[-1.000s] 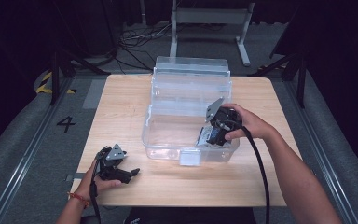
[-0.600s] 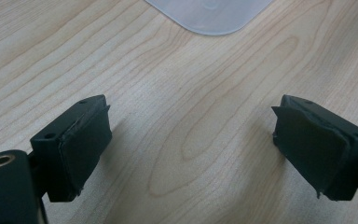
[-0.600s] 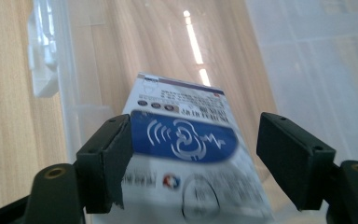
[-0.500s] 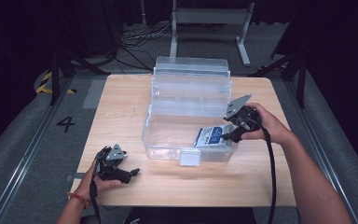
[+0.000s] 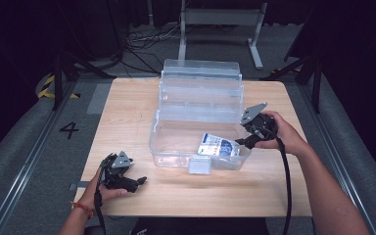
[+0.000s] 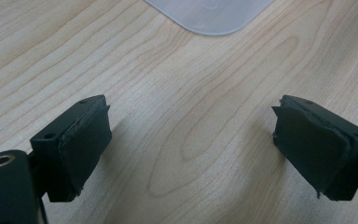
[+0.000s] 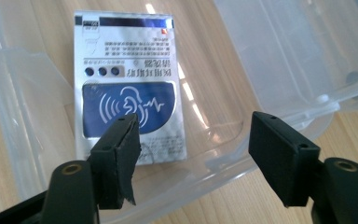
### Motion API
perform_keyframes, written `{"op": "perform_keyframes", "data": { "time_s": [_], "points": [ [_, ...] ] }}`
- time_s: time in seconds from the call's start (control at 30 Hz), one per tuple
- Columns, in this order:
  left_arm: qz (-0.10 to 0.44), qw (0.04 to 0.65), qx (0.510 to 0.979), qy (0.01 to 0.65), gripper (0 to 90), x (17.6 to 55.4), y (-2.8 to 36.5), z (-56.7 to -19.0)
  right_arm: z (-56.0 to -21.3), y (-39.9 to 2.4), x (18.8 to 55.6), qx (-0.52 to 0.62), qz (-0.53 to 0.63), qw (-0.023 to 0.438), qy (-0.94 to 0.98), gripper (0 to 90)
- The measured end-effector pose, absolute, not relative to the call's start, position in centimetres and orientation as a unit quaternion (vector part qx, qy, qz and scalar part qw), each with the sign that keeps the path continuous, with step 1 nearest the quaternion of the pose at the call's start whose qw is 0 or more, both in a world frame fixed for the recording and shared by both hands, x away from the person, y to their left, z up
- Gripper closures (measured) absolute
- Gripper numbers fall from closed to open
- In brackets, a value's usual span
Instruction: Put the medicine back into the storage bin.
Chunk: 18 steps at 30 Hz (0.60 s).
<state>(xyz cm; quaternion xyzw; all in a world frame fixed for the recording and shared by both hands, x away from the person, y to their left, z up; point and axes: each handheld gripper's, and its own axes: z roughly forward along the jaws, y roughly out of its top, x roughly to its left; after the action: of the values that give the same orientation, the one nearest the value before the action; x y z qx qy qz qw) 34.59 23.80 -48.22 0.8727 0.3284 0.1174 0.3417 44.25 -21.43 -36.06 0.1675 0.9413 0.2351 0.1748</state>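
Item: silver-and-blue packet (image 5: 218,146), lying flat on the floor of the clear plastic box (image 5: 176,147), toward the box's right front corner. Change noted: a second ago the right gripper (image 5: 240,144) reached inside the box over the packet; it now sits outside the right wall, near the desk's right edge, its jaws partly spread and just been closing, with the box rim between them and no pad pressing on anything. Judgement: the packet appears delivered and released, the placing step done. Left gripper (image 5: 138,181): resting near the desk's front left corner, unmoved, jaws spread wide over bare wood. Box lid stands open behind.
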Motion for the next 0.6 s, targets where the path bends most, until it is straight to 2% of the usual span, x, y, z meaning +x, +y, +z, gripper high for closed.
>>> {"op": "perform_keyframes", "data": {
  "time_s": [0.2,0.37,0.5,0.6],
  "points": [
    [0.118,0.341,0.872,0.331,12.3,34.6,23.7,-48.2,-36.0,-21.8,44.6,0.171,0.254,0.165,0.938,33.2],
    [0.095,0.344,0.873,0.332,22.6,34.8,23.4,-47.2,-35.7,-22.2,44.9,0.175,0.28,0.153,0.931,31.3],
    [0.106,0.361,0.871,0.315,25.4,34.4,23.0,-45.8,-35.1,-22.5,45.3,0.171,0.306,0.145,0.925,32.2],
    [0.113,0.384,0.87,0.286,26.6,33.9,22.3,-43.4,-34.6,-22.6,45.6,0.17,0.314,0.152,0.922,33.1]
  ]
}}
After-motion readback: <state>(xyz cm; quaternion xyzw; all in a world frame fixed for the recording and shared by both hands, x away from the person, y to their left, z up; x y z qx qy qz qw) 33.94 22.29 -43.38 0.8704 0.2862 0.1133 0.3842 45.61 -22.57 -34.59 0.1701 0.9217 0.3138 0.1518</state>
